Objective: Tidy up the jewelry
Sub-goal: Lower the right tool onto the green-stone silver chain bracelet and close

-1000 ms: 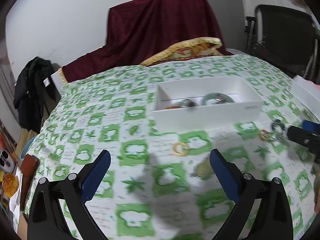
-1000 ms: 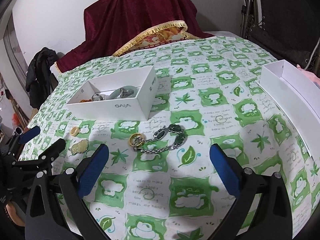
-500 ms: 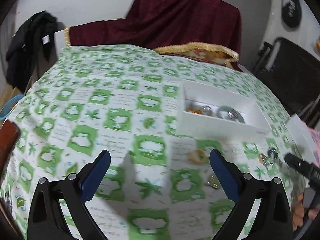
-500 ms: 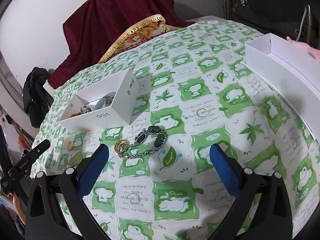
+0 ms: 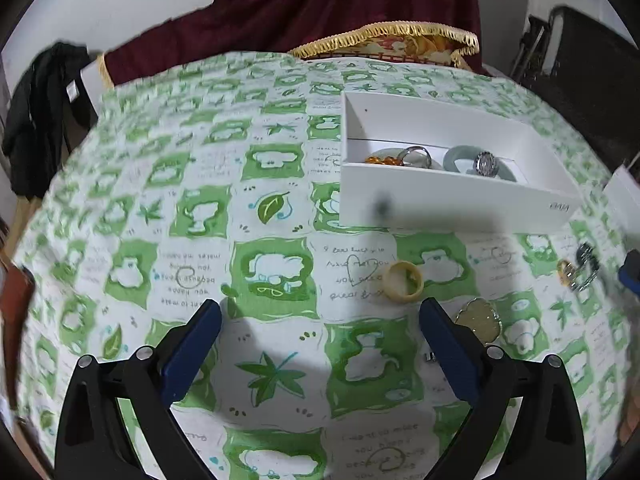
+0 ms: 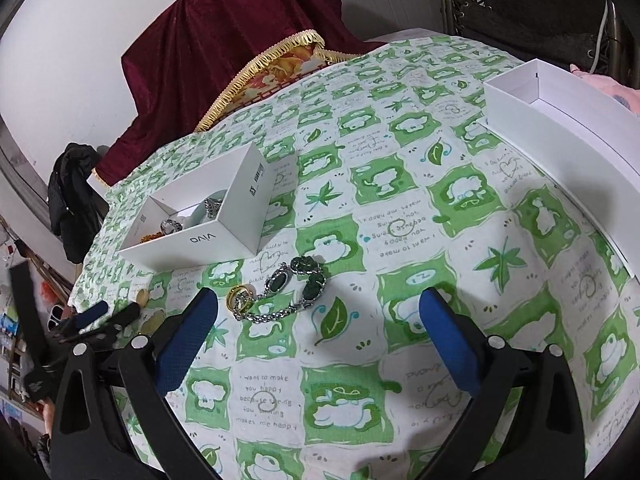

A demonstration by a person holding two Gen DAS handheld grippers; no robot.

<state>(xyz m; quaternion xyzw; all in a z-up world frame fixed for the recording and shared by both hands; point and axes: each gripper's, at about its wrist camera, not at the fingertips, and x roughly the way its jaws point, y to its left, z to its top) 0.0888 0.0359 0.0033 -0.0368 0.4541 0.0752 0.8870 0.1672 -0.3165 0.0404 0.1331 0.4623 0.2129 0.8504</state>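
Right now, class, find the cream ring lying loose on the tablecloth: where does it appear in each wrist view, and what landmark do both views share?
Left wrist view: the cream ring lies just right of centre, on the cloth in front of the white box.
Right wrist view: the ring is small, at the left, partly hidden, below the box's near-left corner.
Shared landmark: the white box holding jewelry.

Your left gripper now sits lower and nearer the cream ring (apparently just ahead of its open jaws); the white box looms closer.
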